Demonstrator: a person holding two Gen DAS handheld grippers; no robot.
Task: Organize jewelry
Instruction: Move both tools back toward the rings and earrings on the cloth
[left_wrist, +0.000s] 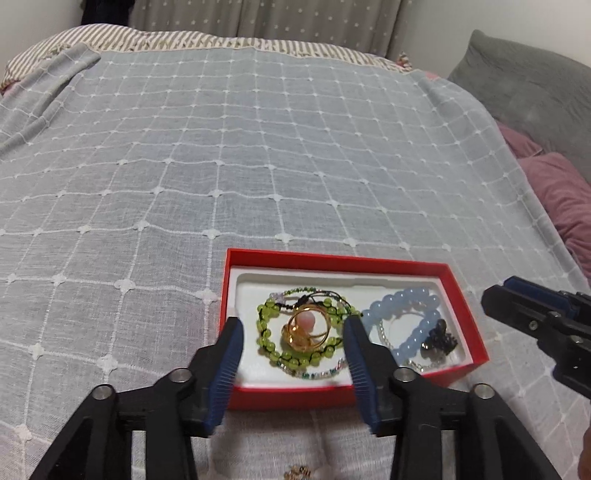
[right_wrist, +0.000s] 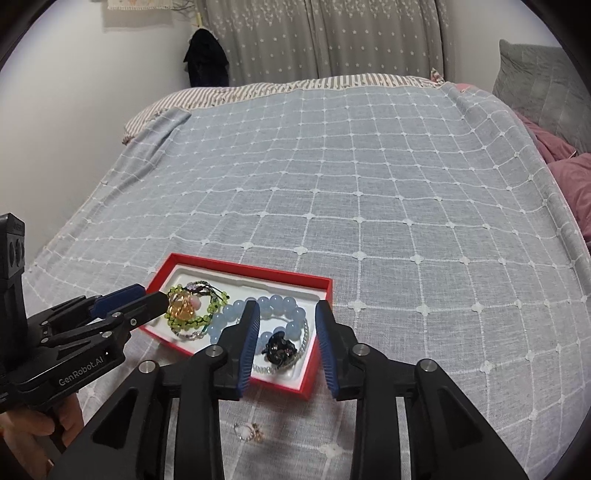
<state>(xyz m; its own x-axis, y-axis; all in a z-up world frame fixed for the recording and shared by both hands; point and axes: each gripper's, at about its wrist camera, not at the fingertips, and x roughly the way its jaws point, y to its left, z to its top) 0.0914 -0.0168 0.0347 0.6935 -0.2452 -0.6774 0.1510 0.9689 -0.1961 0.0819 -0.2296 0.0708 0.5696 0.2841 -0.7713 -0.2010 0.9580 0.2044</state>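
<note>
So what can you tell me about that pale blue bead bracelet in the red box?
The pale blue bead bracelet is a loop of large, round, translucent beads that look like glass or stone. It lies flat in the right half of the red box, on the white liner. A small dark hair claw clip rests against its near right side, and a thin strand of tiny clear beads curves inside and under the loop. The green bead bracelet lies just to its left. Neither gripper touches it.
</note>
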